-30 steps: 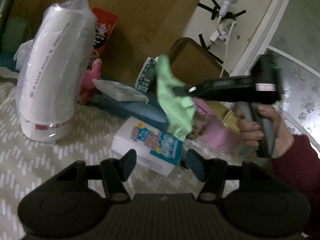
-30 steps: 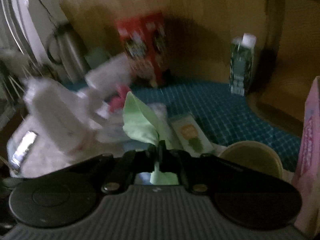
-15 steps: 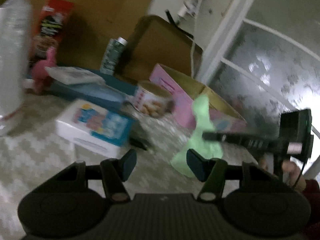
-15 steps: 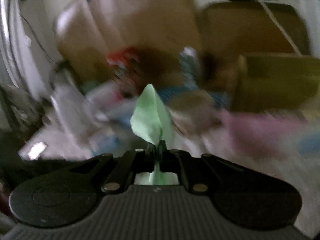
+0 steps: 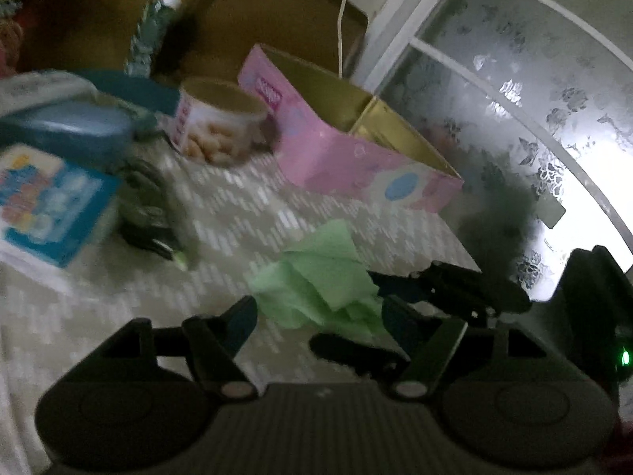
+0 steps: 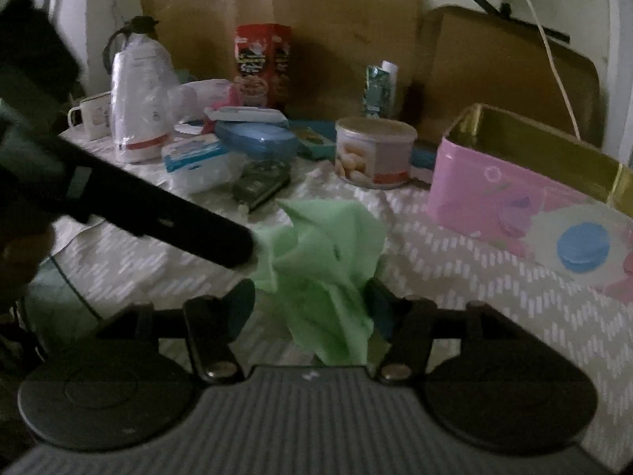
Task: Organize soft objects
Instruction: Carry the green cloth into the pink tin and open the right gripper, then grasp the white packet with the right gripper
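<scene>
While both grippers' jaws were opening: the green cloth point(image 6: 324, 261) lay crumpled on the patterned table cover point(image 6: 455, 261), just short of the pink open box point(image 6: 526, 206).
Cloth from right gripper: the right gripper point(image 6: 310, 306) had the cloth straight ahead, its near tail hanging between the spread fingers; no pad seemed to press on it.
Cloth from left gripper: the left gripper point(image 5: 318, 316) had it ahead and slightly right, its near edge between the parted fingers, apparently unpinched.
Long axis: the cloth ran roughly from the right gripper's fingers away towards the biscuit tin point(image 6: 374, 152), bunched rather than flat.
Nearer hand: judged the right, since the cloth draped into its jaws; the left reached it from the side.
Right wrist view alone: the left gripper's dark finger touching the cloth's left edge, and the clutter at the back, a red carton point(image 6: 263, 65) and a bagged white roll point(image 6: 136, 95).
Left wrist view alone: the right gripper's fingers point(image 5: 447, 289) at the cloth's right edge, and the frosted window point(image 5: 526, 91) behind the box.
</scene>
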